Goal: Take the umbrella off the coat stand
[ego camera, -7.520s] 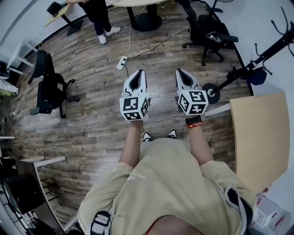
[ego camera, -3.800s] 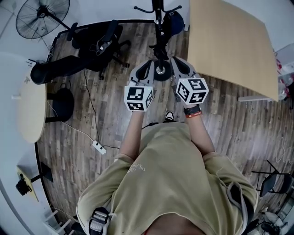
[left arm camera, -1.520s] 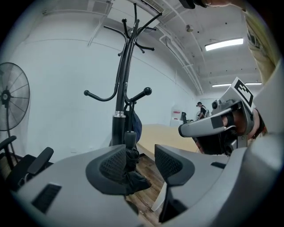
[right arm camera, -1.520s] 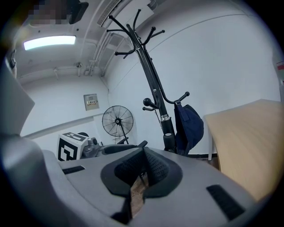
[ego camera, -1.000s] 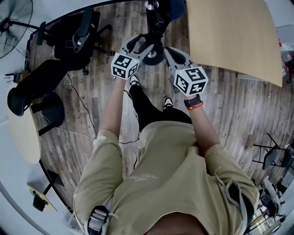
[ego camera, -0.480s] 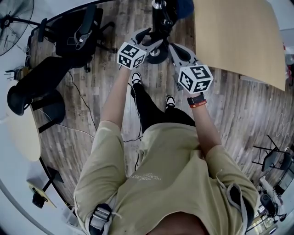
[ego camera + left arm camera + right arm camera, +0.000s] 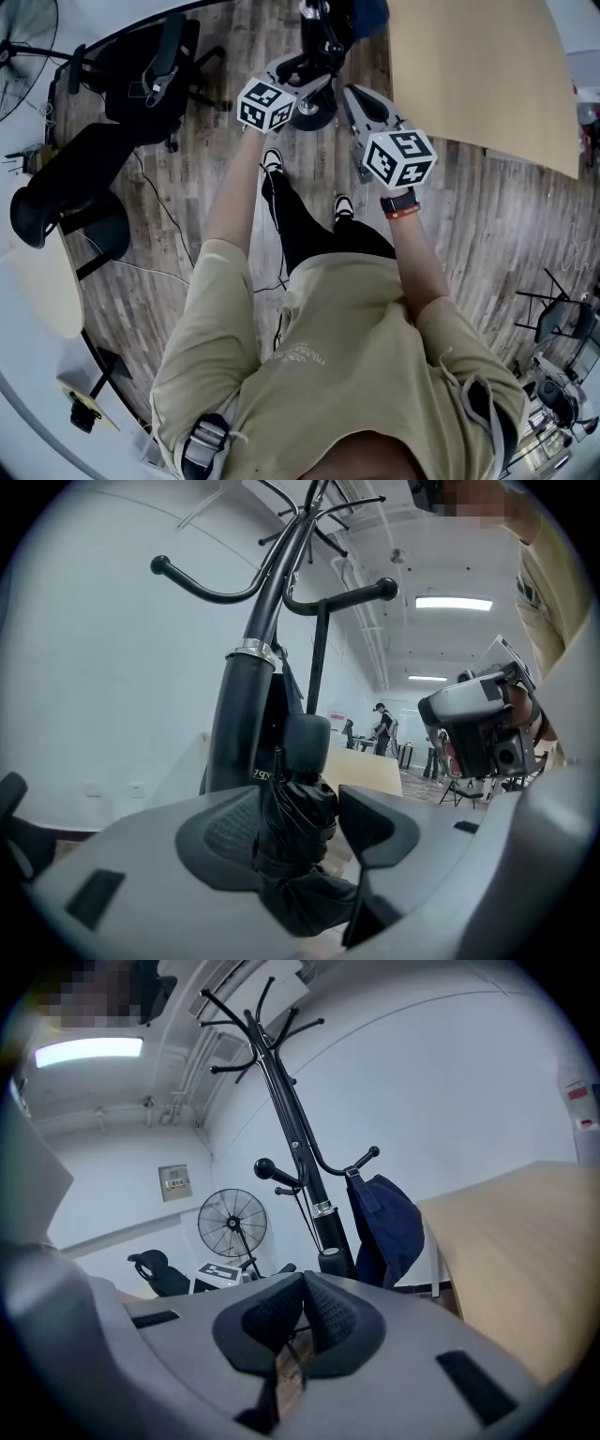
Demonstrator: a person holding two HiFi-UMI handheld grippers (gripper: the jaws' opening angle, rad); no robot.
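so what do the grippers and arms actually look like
The left gripper and right gripper are pale grey moulded shells with dark ribbed pads. Each carries a white cube with black square markers: left cube, right cube. The person wears a beige short-sleeved T-shirt and, on the right wrist, a dark watch with an orange band.

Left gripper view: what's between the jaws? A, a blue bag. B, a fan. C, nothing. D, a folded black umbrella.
D: the folded black umbrella stands between the open jaws of the left gripper, right beside the stand.
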